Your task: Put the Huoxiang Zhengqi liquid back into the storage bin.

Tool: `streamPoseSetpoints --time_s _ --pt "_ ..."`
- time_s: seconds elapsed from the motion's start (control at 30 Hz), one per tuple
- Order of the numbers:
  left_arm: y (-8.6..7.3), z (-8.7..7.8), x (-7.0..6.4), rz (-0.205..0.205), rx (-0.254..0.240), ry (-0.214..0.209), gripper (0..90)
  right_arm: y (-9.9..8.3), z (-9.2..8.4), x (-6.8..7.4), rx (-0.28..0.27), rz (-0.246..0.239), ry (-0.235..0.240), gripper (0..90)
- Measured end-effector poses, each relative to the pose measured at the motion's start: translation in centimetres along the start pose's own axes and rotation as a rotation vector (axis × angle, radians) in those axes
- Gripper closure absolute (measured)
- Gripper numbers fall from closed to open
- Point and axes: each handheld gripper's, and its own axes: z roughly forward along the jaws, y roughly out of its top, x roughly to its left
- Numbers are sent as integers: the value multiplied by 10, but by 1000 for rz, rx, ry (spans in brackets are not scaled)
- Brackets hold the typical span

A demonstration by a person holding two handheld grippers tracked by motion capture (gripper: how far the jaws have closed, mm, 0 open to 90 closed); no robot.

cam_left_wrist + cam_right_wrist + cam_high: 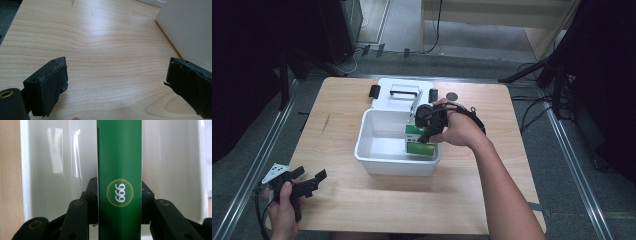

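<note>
Left gripper rests at the near left corner of the counter, jaws spread wide, nothing between them. Mid-counter stands a white bin, with its lid lying flat just behind. Right gripper reaches into the bin's right end, jaws clenched on a green box held upright inside the bin.

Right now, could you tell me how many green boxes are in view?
1. The green box is clamped in the right gripper, inside the white bin near its right wall. Nothing else shows in the bin, though the hand hides part of it.
</note>
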Motion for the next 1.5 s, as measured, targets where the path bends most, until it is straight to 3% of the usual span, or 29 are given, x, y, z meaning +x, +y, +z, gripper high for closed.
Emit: streamPoseSetpoints --time_s 0.3,0.6,0.8,0.93,1.2,1.37,1.5 --pt "0 0 0 0 0 -1 45 -1 7 0 18 10 16 621" --pt "0 0 0 1 3 1 45 -6 -8 0 -46 52 -8 565" --pt "0 0 0 2 3 2 45 -12 -22 2 -114 154 -44 437" --pt "0 0 0 6 5 2 45 -16 -32 2 -147 235 -69 418" --pt "0 0 -1 11 11 2 45 -32 -51 -1 -273 378 -134 328" --pt "0 1 -1 14 13 4 45 -53 -62 -3 -382 521 -182 281" --pt "0 1 -2 17 16 2 45 -71 -68 -2 -467 563 -242 257"
